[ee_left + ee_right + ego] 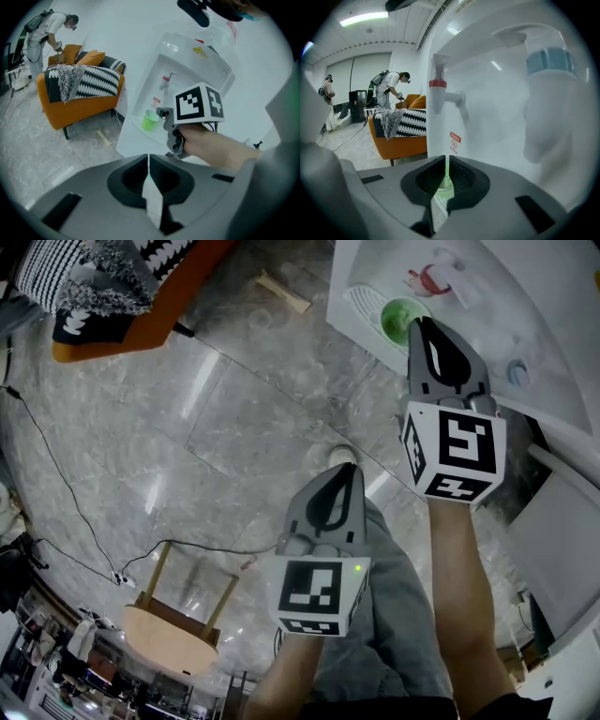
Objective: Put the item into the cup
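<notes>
Cup (400, 319), green and upright, stands on the ribbed drip tray (362, 304) of a white water dispenser (389, 261), at the upper right of the head view. The right gripper (419, 324) reaches to the cup's right-hand rim. In the right gripper view its fingers are drawn together to a thin slit, with the cup's green wall showing in that slit and the rim showing pale just below. A red-capped tap (427, 279) sits above the cup, and a blue-capped tap (518, 373) lies further right on the dispenser. The left gripper (349, 468) hangs at the lower centre of the head view, over the grey marble floor (216, 418) and well apart from the cup. Its fingers are pressed together with nothing between them. An orange sofa (141, 329) carrying a black-and-white patterned throw occupies the upper left corner of the head view. No separate item for the cup can be made out.
</notes>
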Tool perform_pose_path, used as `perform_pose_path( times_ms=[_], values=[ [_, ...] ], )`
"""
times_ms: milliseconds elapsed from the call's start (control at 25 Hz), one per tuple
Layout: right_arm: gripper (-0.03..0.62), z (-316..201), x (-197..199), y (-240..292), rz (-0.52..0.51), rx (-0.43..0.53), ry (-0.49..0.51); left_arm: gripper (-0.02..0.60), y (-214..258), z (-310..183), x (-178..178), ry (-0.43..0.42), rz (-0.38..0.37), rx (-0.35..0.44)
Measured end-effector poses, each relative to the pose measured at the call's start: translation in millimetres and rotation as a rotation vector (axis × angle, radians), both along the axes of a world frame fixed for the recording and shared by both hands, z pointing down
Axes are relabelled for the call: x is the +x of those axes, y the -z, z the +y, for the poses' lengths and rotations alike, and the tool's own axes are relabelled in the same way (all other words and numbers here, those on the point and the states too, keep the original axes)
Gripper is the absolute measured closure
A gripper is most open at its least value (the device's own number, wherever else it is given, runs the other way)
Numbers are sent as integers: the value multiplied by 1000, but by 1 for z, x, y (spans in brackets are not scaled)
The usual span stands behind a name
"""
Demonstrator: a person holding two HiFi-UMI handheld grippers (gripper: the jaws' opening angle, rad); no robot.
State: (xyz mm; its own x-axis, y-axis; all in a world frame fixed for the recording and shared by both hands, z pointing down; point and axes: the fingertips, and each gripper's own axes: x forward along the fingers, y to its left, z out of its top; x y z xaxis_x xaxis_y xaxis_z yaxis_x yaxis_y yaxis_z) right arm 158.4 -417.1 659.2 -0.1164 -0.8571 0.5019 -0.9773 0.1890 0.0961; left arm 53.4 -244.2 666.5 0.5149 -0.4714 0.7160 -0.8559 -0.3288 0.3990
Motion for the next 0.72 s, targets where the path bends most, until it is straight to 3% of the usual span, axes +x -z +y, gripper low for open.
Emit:
perform_pose_path(
  times_ms=[720],
  values=[
    [583,23,-1,2,-23,-21,9,568,10,12,4,-3,25,25]
  ],
)
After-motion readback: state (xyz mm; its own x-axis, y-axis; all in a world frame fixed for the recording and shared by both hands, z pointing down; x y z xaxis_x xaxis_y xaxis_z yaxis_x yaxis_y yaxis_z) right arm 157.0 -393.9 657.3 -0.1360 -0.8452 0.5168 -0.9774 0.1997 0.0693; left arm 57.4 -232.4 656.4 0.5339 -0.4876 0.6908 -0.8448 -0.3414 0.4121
